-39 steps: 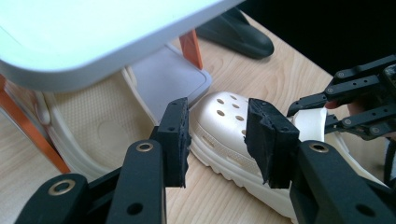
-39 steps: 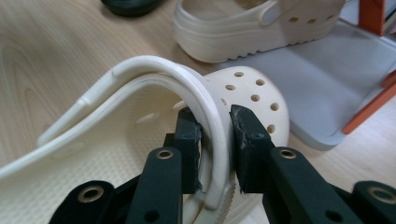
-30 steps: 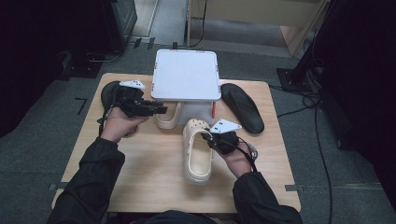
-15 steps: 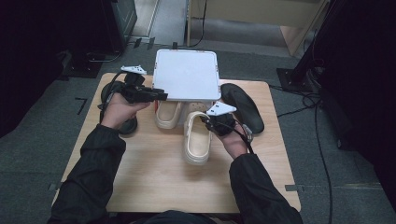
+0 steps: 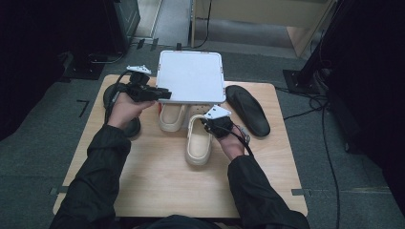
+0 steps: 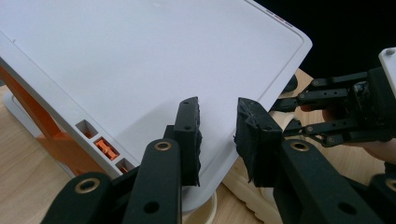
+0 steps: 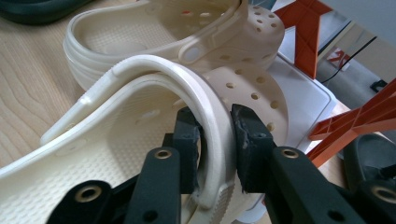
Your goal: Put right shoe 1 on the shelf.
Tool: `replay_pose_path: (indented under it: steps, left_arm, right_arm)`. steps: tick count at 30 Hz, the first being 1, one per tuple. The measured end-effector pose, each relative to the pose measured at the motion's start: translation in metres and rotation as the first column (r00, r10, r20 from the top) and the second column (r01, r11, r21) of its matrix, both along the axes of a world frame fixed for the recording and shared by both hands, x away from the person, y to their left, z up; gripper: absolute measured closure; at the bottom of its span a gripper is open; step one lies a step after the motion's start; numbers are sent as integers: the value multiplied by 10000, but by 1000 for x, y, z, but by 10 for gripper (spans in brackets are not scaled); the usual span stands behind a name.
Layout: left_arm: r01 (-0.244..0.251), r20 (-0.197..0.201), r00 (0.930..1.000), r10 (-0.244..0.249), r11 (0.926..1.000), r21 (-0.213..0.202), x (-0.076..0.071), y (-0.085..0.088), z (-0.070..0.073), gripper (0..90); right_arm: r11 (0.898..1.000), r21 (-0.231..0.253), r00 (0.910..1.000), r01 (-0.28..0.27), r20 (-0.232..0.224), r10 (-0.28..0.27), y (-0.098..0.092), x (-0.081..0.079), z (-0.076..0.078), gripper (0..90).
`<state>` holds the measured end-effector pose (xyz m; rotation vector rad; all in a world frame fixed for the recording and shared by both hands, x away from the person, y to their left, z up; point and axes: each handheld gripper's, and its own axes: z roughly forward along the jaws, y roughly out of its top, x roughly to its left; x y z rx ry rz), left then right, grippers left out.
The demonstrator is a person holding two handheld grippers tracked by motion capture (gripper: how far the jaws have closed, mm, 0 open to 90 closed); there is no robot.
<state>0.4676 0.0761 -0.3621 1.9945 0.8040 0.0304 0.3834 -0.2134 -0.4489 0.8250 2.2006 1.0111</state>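
Observation:
A white shelf panel (image 5: pixel 191 76) on orange legs (image 6: pixel 42 135) stands at the table's far middle. Two cream clogs lie at its front edge, one (image 5: pixel 171 117) partly under it and one (image 5: pixel 198 143) beside it on the right. My left gripper (image 5: pixel 165 94) points level at the panel's front left corner. Its jaws have just been closing and stand open over that corner of the white panel (image 6: pixel 140 56). My right gripper (image 5: pixel 206 125) has the near clog's heel strap (image 7: pixel 212 112) between its pads. Its jaws have just been opening, with the pads still against the strap.
A black shoe (image 5: pixel 248 109) lies to the right of the clogs, and another dark shoe (image 5: pixel 129 126) lies on the left under my left wrist. The wooden table (image 5: pixel 157 181) has bare room in front of the clogs. The right gripper's black linkage (image 6: pixel 345 112) is close to my left jaws.
Both hands moved away from me toward the shelf. The right one brought the clog forward beside the other clog. The left gripper went up to the panel's front left corner.

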Motion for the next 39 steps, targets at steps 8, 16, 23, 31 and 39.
replay_pose_path:
  steps: [8, 16, 23, 31, 39]
  left_arm:
    - [-145, 93, 9999, 146, 9999, -48, -2, 0, -1, 725]
    - [-319, 134, 9994, 318, 9995, 52, -5, -2, -1, 734]
    - [-316, 143, 9994, 315, 9995, 36, -6, -2, -1, 734]
    - [-361, 175, 9992, 360, 9993, 13, -6, -4, -2, 740]
    - [-364, 271, 9990, 365, 9993, -46, -7, -3, -3, 745]
  right_arm:
    - [9978, 636, 9957, 166, -922, -107, -6, 0, 1, 555]
    - [9871, 1567, 9950, 339, -982, -186, -14, -24, 17, 515]
    - [9754, 1949, 9911, 1035, -1033, -845, -18, -47, 11, 518]
    - [9589, 1876, 9658, 2128, -1889, -1773, -16, -54, -21, 520]
    - [9191, 2582, 9446, 2978, -2188, -2446, -16, -37, -27, 669]
